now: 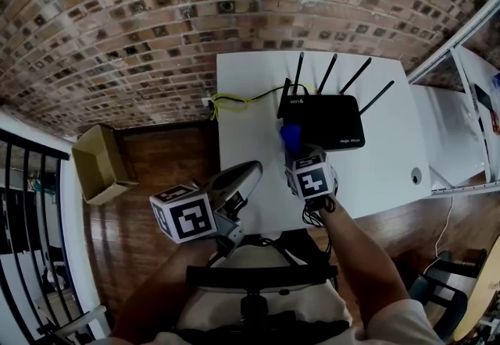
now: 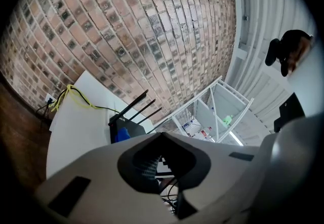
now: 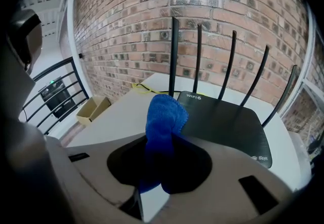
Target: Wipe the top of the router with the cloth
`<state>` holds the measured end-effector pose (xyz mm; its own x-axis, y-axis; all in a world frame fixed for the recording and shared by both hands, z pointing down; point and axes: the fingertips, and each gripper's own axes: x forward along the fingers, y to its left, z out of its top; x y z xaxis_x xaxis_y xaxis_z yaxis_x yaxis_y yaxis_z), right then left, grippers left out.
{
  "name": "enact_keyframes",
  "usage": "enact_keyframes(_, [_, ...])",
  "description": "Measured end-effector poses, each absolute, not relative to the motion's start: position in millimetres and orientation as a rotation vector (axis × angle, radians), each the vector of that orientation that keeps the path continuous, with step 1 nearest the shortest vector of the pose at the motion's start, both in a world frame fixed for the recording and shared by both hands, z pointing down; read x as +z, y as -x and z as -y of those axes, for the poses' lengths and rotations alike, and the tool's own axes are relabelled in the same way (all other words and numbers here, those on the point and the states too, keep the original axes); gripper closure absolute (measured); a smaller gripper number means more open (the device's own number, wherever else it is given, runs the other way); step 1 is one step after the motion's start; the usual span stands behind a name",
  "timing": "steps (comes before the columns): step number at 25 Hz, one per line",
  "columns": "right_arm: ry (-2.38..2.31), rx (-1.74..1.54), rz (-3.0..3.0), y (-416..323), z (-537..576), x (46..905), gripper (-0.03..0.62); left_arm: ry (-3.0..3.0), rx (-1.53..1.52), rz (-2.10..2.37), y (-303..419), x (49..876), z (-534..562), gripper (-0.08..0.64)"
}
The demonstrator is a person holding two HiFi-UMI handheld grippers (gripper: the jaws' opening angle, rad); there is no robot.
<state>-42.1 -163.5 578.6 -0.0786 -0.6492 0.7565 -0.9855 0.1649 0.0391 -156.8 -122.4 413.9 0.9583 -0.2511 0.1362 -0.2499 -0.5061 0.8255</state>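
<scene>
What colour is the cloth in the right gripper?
Blue. The cloth shows best in the right gripper view, pinched by the right gripper.

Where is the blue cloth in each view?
Head view: the blue cloth at centre, by the near left corner of the router.
Left gripper view: the blue cloth small, left of centre, against the router.
Right gripper view: the blue cloth at centre, pinched between the jaws.
Shared landmark: the router.

Even, soft daylight, sharp at centre; strong fisheye bending and dark vignetted corners.
</scene>
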Motion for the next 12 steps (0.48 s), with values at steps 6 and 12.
enact_keyframes(6, [-1.5,0.676,1.825,62.7,167.5,580.6,0.489,-2.125,-0.028,0.357,164.8,408.7,121.1,0.543])
enact_keyframes(12, [-1.368,0.775,1.919,102.8,163.3,586.3,0.489,-2.128,-0.03,0.38,174.7,401.9,119.3,0.543])
